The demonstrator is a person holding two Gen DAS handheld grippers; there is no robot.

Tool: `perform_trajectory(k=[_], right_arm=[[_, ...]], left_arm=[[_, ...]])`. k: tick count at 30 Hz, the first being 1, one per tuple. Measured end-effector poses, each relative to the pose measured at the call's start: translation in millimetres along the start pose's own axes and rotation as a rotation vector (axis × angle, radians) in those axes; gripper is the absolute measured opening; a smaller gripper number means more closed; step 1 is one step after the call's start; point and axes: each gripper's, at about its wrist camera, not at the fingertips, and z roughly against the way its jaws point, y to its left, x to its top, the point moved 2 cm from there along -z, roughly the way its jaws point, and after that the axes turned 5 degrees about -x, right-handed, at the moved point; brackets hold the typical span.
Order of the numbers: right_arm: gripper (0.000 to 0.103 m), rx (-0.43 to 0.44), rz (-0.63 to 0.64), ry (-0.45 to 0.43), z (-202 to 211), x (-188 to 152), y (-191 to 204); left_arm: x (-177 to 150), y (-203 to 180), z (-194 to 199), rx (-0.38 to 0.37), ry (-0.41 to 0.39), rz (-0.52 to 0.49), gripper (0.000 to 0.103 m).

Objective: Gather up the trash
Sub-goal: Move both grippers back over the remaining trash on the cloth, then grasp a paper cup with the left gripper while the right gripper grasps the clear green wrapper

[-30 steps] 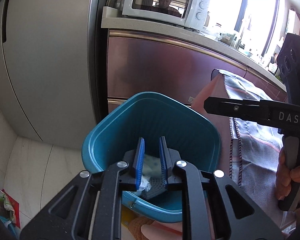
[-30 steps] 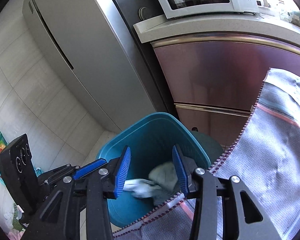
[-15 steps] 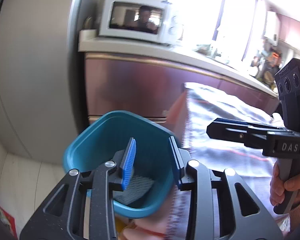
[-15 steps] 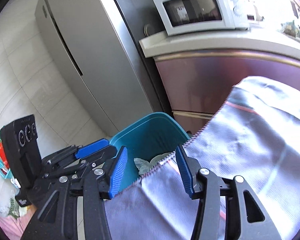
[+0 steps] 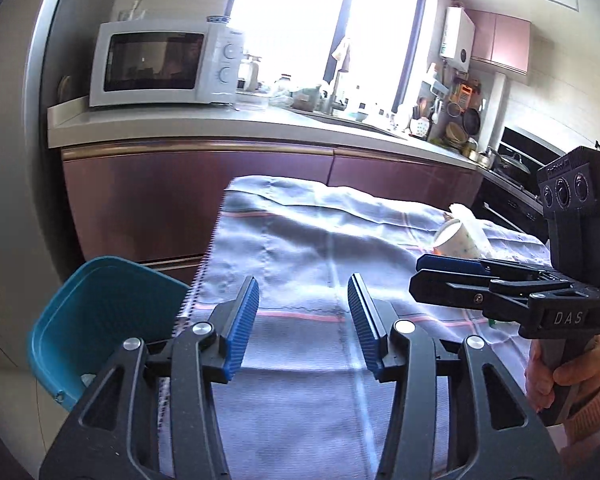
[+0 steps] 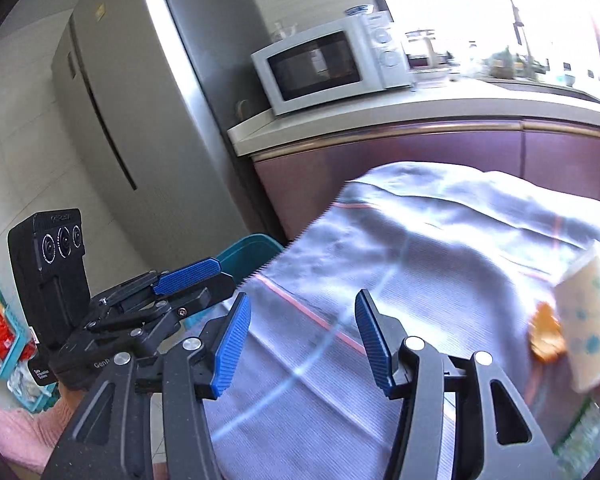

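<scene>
A teal trash bin point(image 5: 96, 320) stands on the floor at the left end of a table covered with a grey cloth point(image 5: 320, 256); it also shows in the right wrist view point(image 6: 244, 256). My left gripper point(image 5: 303, 320) is open and empty over the cloth's left end. My right gripper point(image 6: 303, 340) is open and empty over the cloth; it shows from the side in the left wrist view point(image 5: 452, 276). A paper cup point(image 6: 592, 320) lies tipped on the cloth beside orange scraps point(image 6: 546, 338); the cup also shows in the left wrist view point(image 5: 458, 238).
A maroon counter point(image 5: 196, 184) with a white microwave point(image 5: 164, 64) runs behind the table. A grey fridge point(image 6: 112, 120) stands at the left. A basket of items point(image 6: 4, 336) sits on the floor.
Both grippers have risen and swung right, from over the bin to over the table cloth. The left gripper's jaws have opened wider and no longer hold the crumpled trash seen before.
</scene>
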Motion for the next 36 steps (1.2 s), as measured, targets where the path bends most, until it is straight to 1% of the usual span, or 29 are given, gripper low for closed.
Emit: perform_trajectory(k=[6,11,18,23,28,36], right_arm=[[0.052,-0.091,-0.085,-0.026,38,-25,-44],[0.052,-0.171,-0.165,-0.047,69,-46,-82],[0.052,-0.254,-0.237,-0.07,98,-65,-118],[0.052,-0.306,-0.272,-0.082,114,-76,-138],[0.052,-0.328,-0.306,-0.066,120,-88,-150],[0.052,-0.325,-0.337,-0.036,120,-101,-158]], left_arm=[[-2,-46,-24,-0.084,0.038,-0.059,0.046],[-5,-77,-40,-0.136,0.072,-0.102,0.046],[-6,-107,-65,-0.184,0.11,-0.141,0.046],[0,-128,-82,-0.205,0.122,-0.174,0.046],[9,-147,-99,-0.215,0.128,-0.204,0.046],[27,-175,-134,-0.22,0.14,-0.264,0.046]])
